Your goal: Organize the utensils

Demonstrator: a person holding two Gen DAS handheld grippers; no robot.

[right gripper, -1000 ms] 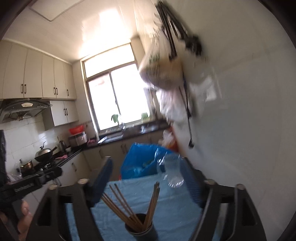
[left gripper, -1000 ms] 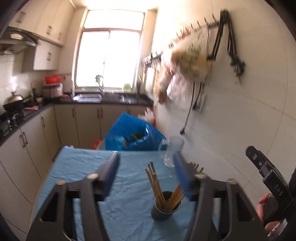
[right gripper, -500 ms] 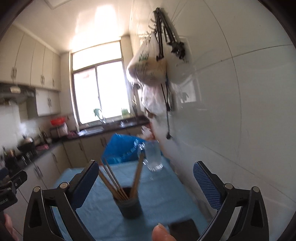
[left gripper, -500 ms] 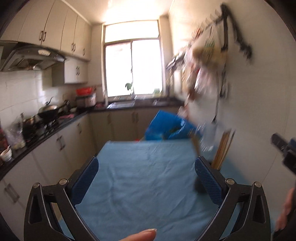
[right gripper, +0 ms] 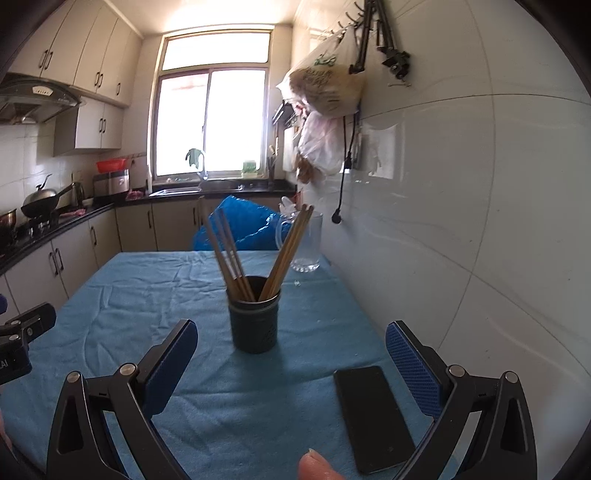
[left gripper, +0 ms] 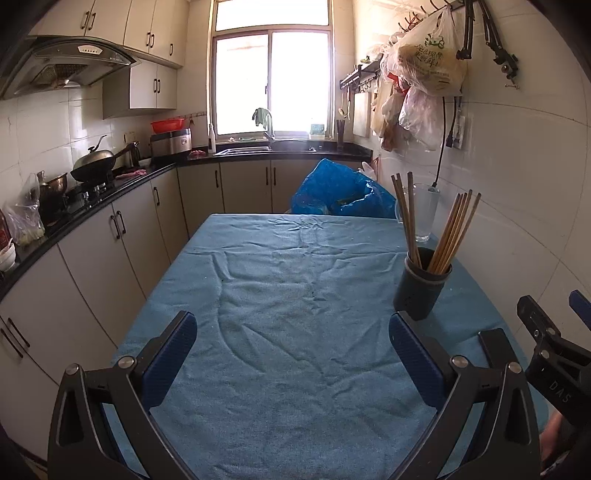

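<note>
Right wrist view: all visible chopsticks (right gripper: 258, 251) stand inside the holder (right gripper: 253, 319) at 12 o'clock; no loose utensil shows on the worktop (right gripper: 155, 295). Right tool (right gripper: 291, 354) and left tool (left gripper: 293, 347): both spread wide, holding nothing.

Both fisheye views look low along the blue-clothed worktop (left gripper: 280, 295) toward the window (right gripper: 210, 122). The left camera sits farther left, the chopstick holder (left gripper: 421, 288) at its right; the right camera faces that holder (right gripper: 253, 321) closely, centre frame.

Home kitchen: range hood (left gripper: 62, 62), wok (left gripper: 92, 164) on stove, sink (left gripper: 243, 150), cabinets (left gripper: 147, 33).
</note>
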